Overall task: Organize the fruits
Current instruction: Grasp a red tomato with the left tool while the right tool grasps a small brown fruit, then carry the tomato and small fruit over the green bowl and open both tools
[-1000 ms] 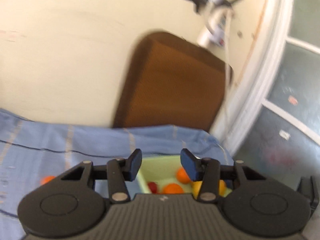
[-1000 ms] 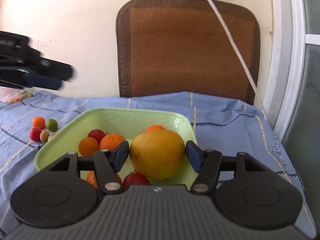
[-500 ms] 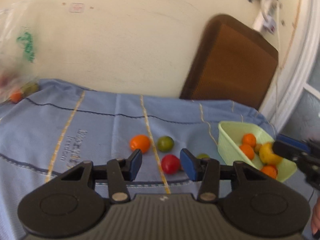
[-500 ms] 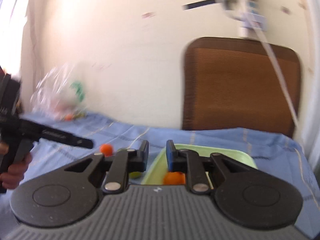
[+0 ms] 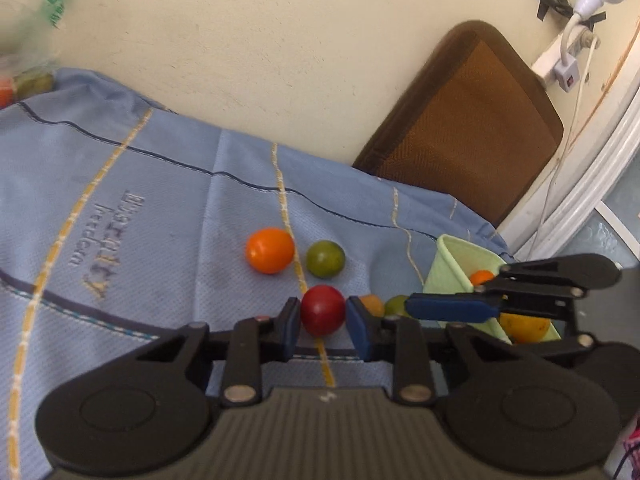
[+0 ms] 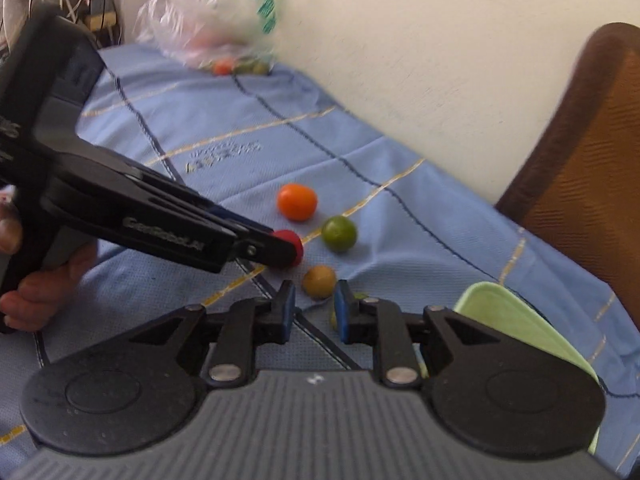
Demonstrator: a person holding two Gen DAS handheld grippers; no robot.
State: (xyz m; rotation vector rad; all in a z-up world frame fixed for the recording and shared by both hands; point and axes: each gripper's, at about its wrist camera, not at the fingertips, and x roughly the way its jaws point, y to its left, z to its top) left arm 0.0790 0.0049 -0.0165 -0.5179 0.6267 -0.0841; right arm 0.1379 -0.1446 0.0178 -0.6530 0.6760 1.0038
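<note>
We see the left gripper (image 5: 323,322) with its blue pads set either side of a smooth, round red fruit (image 5: 322,309); the gap is about the fruit's width, and we cannot tell whether the pads press it. The fruit rests on a blue woven tablecloth (image 5: 160,208) with yellow and dark stitched lines. Just beyond lie a glossy orange fruit (image 5: 269,250) and a dull green fruit (image 5: 325,258), close together but apart.

The right gripper (image 6: 314,312) stands at a narrow gap, holding nothing. A small yellow-brown fruit (image 6: 319,281) lies just ahead of its fingertips, outside the gap. Another greenish fruit (image 6: 333,318) is mostly hidden behind the right pad. From the left wrist view the right gripper crosses in front of a pale green plastic tray (image 5: 448,256), covering most of its contents; an orange piece and a large yellow one show partly.

Farther off, a brown woven chair back (image 5: 472,128) leans at the cream wall. A clear plastic bag (image 6: 216,20) with fruit inside is blurred.
</note>
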